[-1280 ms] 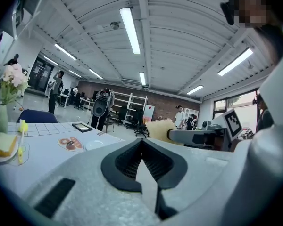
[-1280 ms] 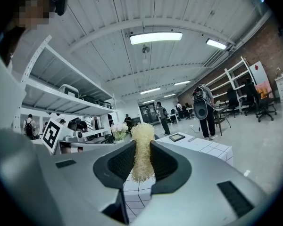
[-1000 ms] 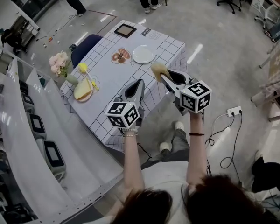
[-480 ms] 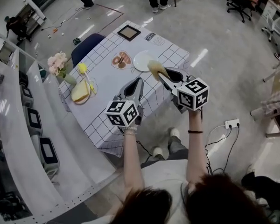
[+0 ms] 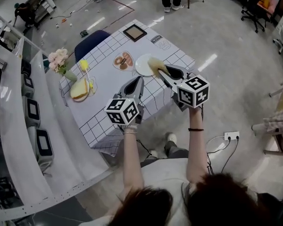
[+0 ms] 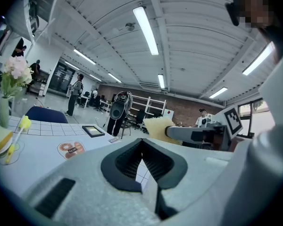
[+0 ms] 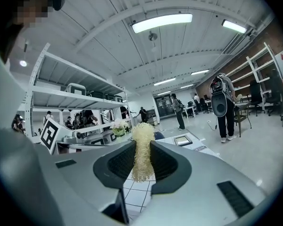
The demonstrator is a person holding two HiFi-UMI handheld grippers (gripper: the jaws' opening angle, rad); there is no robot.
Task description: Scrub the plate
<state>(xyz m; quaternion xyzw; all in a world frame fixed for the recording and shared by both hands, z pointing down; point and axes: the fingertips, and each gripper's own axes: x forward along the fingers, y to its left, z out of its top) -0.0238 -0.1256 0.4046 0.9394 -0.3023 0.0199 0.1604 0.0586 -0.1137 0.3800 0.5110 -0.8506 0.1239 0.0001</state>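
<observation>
A white plate [image 5: 142, 65] lies on the checked tablecloth [image 5: 108, 102] toward the table's far right side. My right gripper [image 5: 161, 72] is shut on a pale yellow scrubber [image 5: 156, 66], held in the air just over the plate's near edge. In the right gripper view the scrubber [image 7: 142, 149] sticks up between the two jaws. My left gripper [image 5: 138, 84] hovers above the table's near side with its jaws together and nothing in them. In the left gripper view the jaws [image 6: 142, 155] meet, and the scrubber [image 6: 155, 126] shows beyond them.
On the table are a round mat with brown food pictures [image 5: 123, 60], a framed dark square [image 5: 134, 32], a yellow sponge on a dish [image 5: 80, 89], and a vase of pink flowers [image 5: 60, 62]. A blue chair [image 5: 90, 40] stands behind. White shelving [image 5: 23, 126] runs along the left.
The head camera has drifted, so the table sits a little higher and more to the right in view. Both grippers hold nearly the same pose, the scrubber now nearer the plate.
</observation>
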